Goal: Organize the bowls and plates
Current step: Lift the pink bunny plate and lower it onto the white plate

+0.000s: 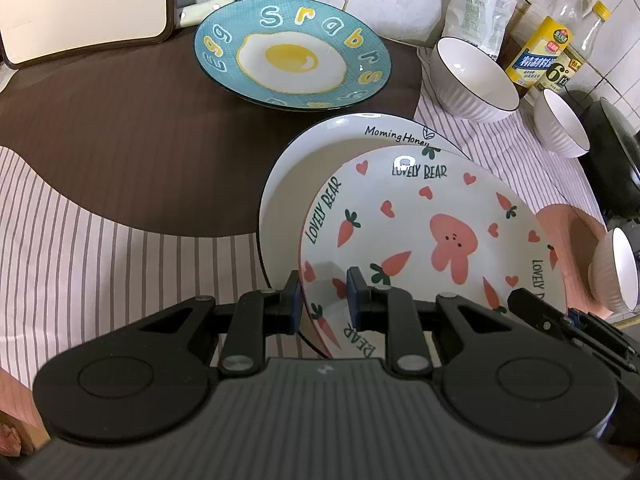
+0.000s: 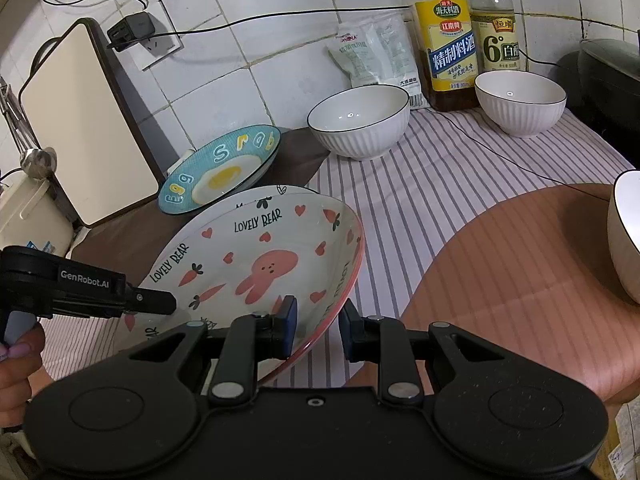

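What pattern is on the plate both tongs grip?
White bunny plate with pink rabbit, carrots, hearts, "LOVELY BEAR" lettering, pink rim. Clearest in right wrist view.

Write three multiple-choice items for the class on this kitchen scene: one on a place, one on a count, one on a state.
1. Where does the blue egg plate lie?
A. On the brown patch of the cloth
B. Hanging on the wall
C. In a sink

2. How many white bowls are in view?
A. One
B. Three
C. Five

3. What is the state of the bunny plate?
A. Lying flat, untouched
B. Broken in pieces
C. Tilted, gripped at its rim by both the left claw and the right claw

Key:
1 A, since brown cloth surrounds the plate.
2 B, since two bowls stand near the bottles and one at the right edge.
3 C, since each claw has its pads on either side of the rim.
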Motion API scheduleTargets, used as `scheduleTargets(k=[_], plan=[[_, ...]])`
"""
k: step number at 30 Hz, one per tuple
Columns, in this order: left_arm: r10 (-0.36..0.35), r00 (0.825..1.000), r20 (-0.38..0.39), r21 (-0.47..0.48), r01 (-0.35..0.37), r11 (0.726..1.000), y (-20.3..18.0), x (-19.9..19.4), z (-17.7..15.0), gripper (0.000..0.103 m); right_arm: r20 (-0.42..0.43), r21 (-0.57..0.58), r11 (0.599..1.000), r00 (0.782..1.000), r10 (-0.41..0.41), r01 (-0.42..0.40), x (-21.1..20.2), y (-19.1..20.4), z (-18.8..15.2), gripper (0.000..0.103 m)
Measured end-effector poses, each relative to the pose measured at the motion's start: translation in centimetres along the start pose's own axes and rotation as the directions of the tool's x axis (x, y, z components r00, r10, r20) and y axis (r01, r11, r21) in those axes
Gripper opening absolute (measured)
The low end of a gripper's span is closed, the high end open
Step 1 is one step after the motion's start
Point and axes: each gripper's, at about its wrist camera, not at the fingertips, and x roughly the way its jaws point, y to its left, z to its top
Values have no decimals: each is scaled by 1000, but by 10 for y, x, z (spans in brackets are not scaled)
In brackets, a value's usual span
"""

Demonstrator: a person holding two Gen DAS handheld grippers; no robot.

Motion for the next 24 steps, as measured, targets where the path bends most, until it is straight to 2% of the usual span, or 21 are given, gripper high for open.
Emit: scheduleTargets(k=[5,17,24], plan=[[29,1000,3,18,-29,999,-7,2,1,21,-4,-53,998,1000,-22,22,5,4,2,27],[74,997,-10,-29,-74,997,-12,10,8,24,10,-92,996,1000,18,-17,18,-5,10,28],[118,993,-8,-17,-118,993,-19,14,13,26,24,-116,993,999,34,-31,22,-7,12,28]])
